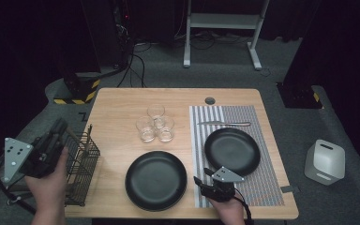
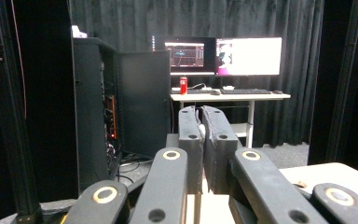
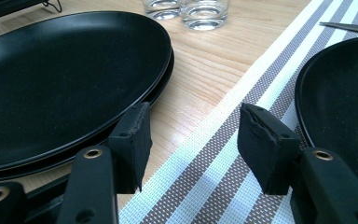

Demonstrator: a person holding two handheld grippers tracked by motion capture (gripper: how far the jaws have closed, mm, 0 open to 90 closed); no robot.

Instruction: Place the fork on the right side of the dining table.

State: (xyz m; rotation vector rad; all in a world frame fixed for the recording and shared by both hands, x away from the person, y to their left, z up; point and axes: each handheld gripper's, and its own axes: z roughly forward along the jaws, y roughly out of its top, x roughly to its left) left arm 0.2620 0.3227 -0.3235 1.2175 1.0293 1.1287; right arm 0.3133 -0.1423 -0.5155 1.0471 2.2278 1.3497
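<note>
The right gripper (image 1: 205, 180) sits at the near edge of the table (image 1: 122, 101), at about 5 o'clock from the table's middle. Its jaws stand roughly half open with nothing between them; in the right gripper view the two black pads (image 3: 131, 140) hang just over the striped placemat (image 3: 223, 154) and bare wood, gripping nothing. The left pad lies just beside the rim of the near black plate (image 3: 60, 79), at 9 o'clock from the gripper; whether it touches the rim is hard to tell. That plate appears to rest on a second one, a thin edge showing beneath. The other black plate (image 3: 345, 98), on the placemat, lies at 2 o'clock and is cut off by the frame.

The left gripper (image 1: 51, 140) is held off the table's left side, beside the wire basket (image 1: 82, 164). Its jaws are pressed together and hold nothing, pointing level toward a desk with monitors (image 2: 223, 56).

Three glasses (image 1: 154, 124) stand clustered at 12 o'clock from the near plate; their tops are cropped in the right gripper view. A knife (image 1: 225, 123) lies beyond the far plate, small and hard to make out.
</note>
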